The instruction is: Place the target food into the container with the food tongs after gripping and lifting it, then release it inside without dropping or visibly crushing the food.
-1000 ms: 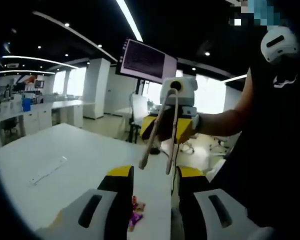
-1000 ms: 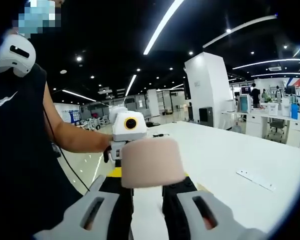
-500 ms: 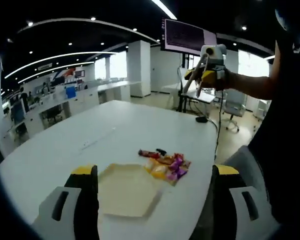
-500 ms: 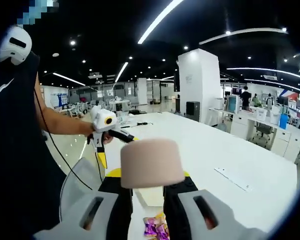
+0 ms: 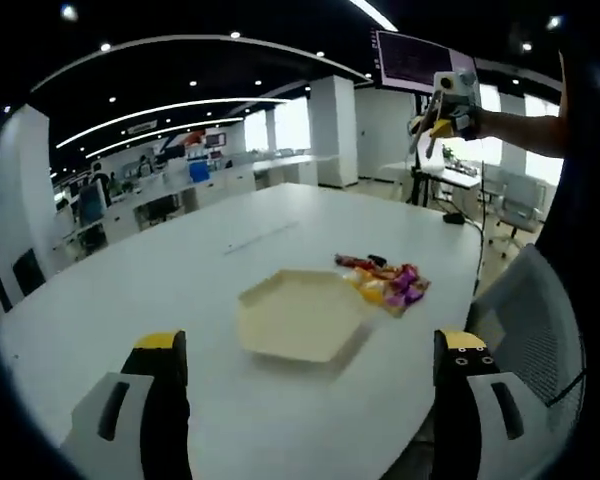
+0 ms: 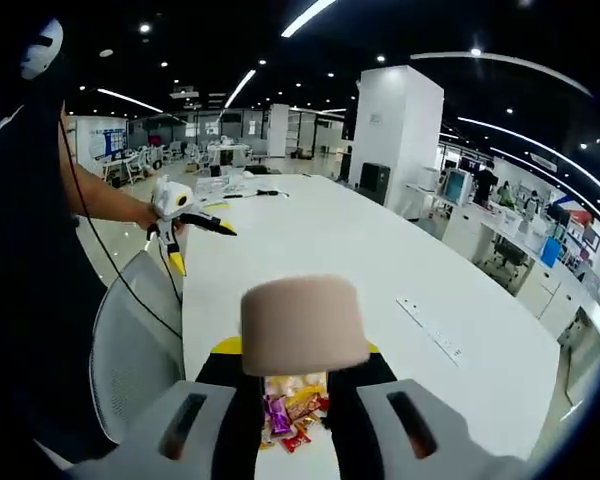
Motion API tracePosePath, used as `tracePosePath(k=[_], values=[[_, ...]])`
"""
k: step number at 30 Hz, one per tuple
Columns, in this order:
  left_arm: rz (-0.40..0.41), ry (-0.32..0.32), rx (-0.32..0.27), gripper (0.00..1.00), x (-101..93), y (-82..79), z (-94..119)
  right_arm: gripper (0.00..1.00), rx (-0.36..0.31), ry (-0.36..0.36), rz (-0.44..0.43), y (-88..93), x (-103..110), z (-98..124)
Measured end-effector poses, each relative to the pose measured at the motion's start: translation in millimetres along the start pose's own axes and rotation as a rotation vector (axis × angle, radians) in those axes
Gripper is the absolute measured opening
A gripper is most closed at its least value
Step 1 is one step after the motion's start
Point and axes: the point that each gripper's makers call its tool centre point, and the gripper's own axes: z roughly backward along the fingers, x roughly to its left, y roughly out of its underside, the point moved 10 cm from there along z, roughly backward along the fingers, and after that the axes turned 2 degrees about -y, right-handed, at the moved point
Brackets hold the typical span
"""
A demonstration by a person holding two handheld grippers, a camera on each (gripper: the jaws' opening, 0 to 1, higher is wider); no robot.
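My left gripper (image 5: 305, 415) is wide open above the tabletop (image 5: 180, 290). Right gripper (image 6: 295, 400) clamps the food tongs (image 6: 304, 325). Wrapped candies (image 5: 385, 285) lie just beside the beige hexagonal tray (image 5: 298, 317).

1. A shallow, pale yellow hexagonal container (image 5: 298, 317) sits empty and flat on the white table.
2. A small heap of brightly wrapped snacks (image 5: 385, 283) lies just beside the container.
3. Beige food tongs (image 6: 303, 325) are clamped between the right gripper's jaws.

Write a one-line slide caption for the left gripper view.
Open left gripper faces pale hexagonal tray beside colourful wrapped snacks on white table.
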Motion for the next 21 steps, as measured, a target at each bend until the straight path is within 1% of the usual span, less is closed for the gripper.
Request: tracePosePath(k=[3, 6, 9, 11, 17, 20, 21], values=[[0.002, -0.019, -0.026, 0.99, -3.8, 4.0, -2, 0.22, 0.013, -0.002, 0.026, 2.7, 3, -4], [0.013, -0.032, -0.014, 0.99, -8.1, 9.7, -6, 0.22, 0.017, -0.004, 0.028, 2.6, 5, -5], [0.0, -0.03, -0.008, 0.99, -13.0, 13.0, -6, 0.22, 0.019, -0.01, 0.03, 3.3, 5, -5], [-0.001, -0.028, -0.019, 0.99, -15.1, 14.5, -5, 0.22, 0.031, -0.015, 0.032, 6.6, 5, -6], [0.054, -0.043, -0.015, 0.99, -22.7, 23.9, -6, 0.22, 0.051, -0.015, 0.039, 17.4, 8, -12], [0.035, -0.079, -0.031, 1.0, -27.3, 27.5, -6, 0.22, 0.054, -0.017, 0.039, 23.5, 10, -16], [0.036, -0.085, -0.024, 1.0, -27.4, 28.6, -7, 0.22, 0.053, -0.018, 0.038, 25.2, 11, -17]])
